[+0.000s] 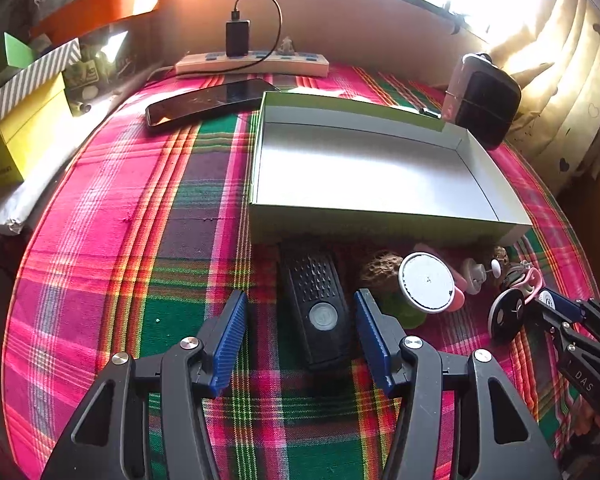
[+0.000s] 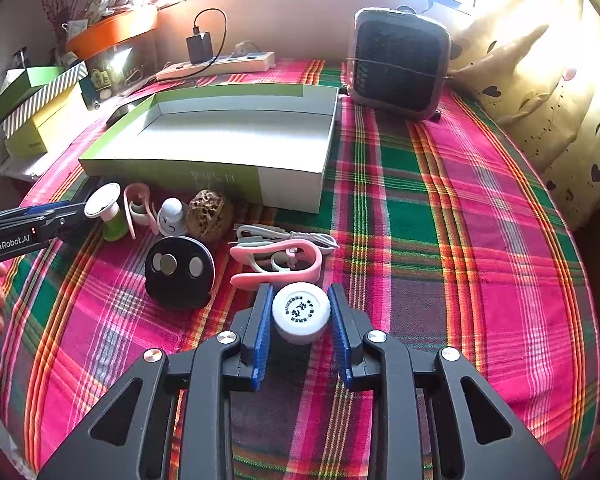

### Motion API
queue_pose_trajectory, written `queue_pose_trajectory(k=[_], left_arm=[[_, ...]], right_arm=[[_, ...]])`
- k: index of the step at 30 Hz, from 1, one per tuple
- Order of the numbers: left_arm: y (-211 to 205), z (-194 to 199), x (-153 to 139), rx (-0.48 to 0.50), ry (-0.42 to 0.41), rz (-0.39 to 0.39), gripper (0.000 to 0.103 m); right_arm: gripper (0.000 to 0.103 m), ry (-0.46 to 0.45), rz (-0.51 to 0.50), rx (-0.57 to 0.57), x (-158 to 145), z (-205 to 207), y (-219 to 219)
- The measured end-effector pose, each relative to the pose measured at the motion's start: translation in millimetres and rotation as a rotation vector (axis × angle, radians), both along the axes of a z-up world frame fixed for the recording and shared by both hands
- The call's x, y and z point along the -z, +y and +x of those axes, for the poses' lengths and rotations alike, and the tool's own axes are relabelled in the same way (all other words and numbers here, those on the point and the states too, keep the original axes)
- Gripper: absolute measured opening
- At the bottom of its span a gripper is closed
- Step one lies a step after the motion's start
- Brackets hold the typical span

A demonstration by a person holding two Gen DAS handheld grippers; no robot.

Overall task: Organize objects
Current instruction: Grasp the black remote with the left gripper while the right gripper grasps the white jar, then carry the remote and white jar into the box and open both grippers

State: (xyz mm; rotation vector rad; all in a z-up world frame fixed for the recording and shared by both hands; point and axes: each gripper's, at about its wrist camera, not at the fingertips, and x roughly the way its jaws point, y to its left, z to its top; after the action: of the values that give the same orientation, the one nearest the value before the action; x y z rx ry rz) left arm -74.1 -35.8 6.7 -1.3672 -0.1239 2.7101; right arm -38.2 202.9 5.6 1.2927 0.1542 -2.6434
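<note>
An empty green-and-white box point(image 1: 364, 172) lies open on the plaid cloth; it also shows in the right wrist view point(image 2: 236, 140). My left gripper point(image 1: 300, 316) is open, its jaws on either side of a black remote-like device point(image 1: 320, 308) lying in front of the box. My right gripper point(image 2: 300, 312) is closed on a small white bottle point(image 2: 300, 314) with a printed cap. Between the grippers lie a green spool with a white top point(image 2: 108, 208), a walnut point(image 2: 210, 214), a black round disc point(image 2: 179, 270), pink clips point(image 2: 276, 266) and a small white figure point(image 2: 171, 216).
A black fan heater point(image 2: 400, 64) stands at the back right. A power strip with a charger point(image 1: 252, 62) and a phone point(image 1: 208, 100) lie behind the box. Stacked yellow and striped boxes point(image 1: 20, 112) stand at the left edge. A curtain point(image 2: 548, 92) hangs at the right.
</note>
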Motion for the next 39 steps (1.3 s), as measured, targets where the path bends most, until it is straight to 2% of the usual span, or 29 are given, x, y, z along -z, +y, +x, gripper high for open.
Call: queue_pose_trajectory(k=[4,12,25,39], left_arm=[[-0.3,-0.3,-0.7,0.006,0.005,0.004,0.039],[3.8,-0.2,-0.5,0.03,0.007,0.006,0.025],[6.9,6.3,-4.1,0.04,0.017,0.002,0.025],[7.5,13.6,-37.6,0.082,0.063,0.037,0.025]], right_arm=[[0.029,-0.001,0.0,0.001,0.3,0.0,-0.2],[0.028,-0.002,-0.004,0.005,0.4,0.0,0.9],[0.028,0.009,-0.017,0.007,-5.2,5.6,1.3],[0.028,0.059,-0.059,-0.028,-41.3,-1.0,-1.7]])
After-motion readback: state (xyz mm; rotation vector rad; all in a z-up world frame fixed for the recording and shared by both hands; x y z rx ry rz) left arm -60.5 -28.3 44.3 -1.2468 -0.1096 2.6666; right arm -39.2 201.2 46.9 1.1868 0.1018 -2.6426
